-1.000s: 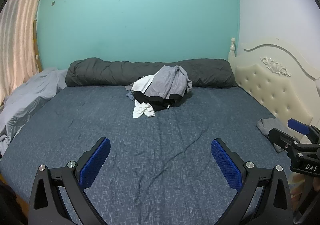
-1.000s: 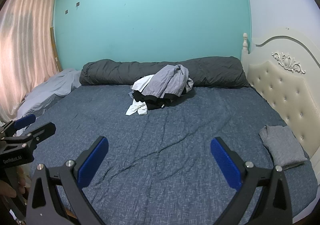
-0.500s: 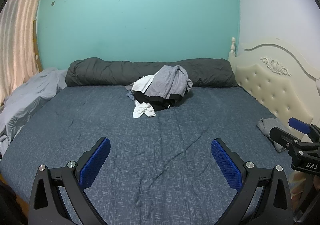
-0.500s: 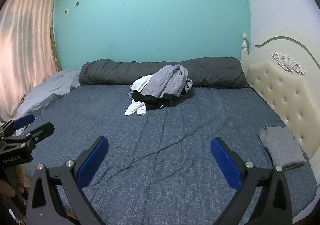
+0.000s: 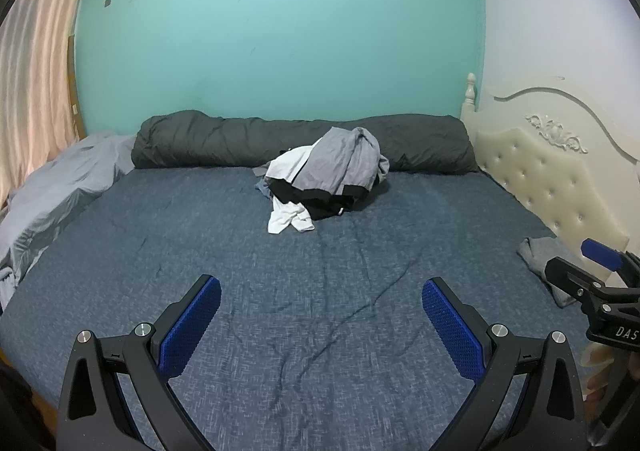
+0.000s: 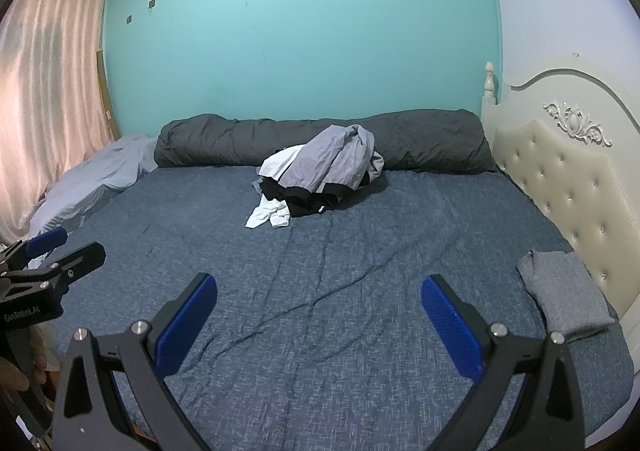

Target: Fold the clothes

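Pile: clothes heap [image 5: 326,179] sits upper centre of frame in both views, on the blue bed [image 5: 320,291], resting against the dark rolled duvet [image 5: 224,139] behind it.
Top layer: grey garment [image 6: 336,163] draped over black pieces [image 6: 304,199]; white item [image 6: 268,213] spills out toward lower left of heap.
Done so far: one folded grey piece [image 6: 564,299] lies flat at right edge of frame, just beside the cream headboard [image 6: 560,179]. Rest prob. unfolded.
Handling: all soft, light, limp fabric; will sag and drag neighbours if pulled from mid-heap. Layers look tangled, so lifting one likely brings another w/ it.
Where to grab: judge the white item's loose end or the grey top's edge as easiest; a pinch at hem or corner, not a bunched fold.
Left gripper [image 5: 320,325]: jaws spread wide, nothing btwn pads, low in frame over bare bed, well apart from heap.
Right gripper [image 6: 318,321]: same, wide and empty, also well apart from heap.
Containers: none seen; no basket or bin. The bed serves as work surface.
Left edge: pale grey bedding [image 5: 60,191] bunched by the curtain [image 5: 36,71]; not clearly part of the job.
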The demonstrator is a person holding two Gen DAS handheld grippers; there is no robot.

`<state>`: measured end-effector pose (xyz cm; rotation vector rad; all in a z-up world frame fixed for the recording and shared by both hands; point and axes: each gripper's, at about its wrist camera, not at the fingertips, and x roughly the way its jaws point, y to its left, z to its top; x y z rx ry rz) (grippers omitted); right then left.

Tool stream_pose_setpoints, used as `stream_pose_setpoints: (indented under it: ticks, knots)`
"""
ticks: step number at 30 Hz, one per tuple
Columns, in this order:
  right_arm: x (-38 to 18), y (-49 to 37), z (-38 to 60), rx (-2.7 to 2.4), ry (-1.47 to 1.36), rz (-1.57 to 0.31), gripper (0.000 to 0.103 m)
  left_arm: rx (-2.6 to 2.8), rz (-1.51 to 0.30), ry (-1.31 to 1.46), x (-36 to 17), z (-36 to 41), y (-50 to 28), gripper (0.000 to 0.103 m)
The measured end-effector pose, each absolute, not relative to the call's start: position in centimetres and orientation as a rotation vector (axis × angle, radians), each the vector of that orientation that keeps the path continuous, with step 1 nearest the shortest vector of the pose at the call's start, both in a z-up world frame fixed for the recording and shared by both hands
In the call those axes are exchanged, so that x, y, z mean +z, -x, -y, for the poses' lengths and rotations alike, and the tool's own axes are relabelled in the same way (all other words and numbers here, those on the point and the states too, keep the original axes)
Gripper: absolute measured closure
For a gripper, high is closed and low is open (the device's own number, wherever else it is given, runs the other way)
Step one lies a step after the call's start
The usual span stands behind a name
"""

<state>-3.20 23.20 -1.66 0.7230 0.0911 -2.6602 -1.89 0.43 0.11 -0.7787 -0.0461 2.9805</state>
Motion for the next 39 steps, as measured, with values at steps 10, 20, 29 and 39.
stream_pose_setpoints:
  ticks: [10,20,29,39]
  knots:
    - [-3.8,8.0,-22.2,-2.633,-0.785,-0.074,0.0,3.001,0.086,0.778,-1.2,0.8,6.5,0.0]
    - [-6.8,18.1,-19.6,-2.601,-0.842,-0.096,0.0,2.984,0.094,0.805,-4.1,1.7,15.7,0.0]
    - [-10.7,29.6,-16.0,-2.568,-0.896,-0.155,0.0,2.901,0.178,0.835,-7.6,3.6,25.5,0.0]
    - [-16.6,40.8,-9.8,-2.492,-0.955,-0.204,0.0,2.829,0.142,0.904,-13.2,5.3,35.6,0.0]
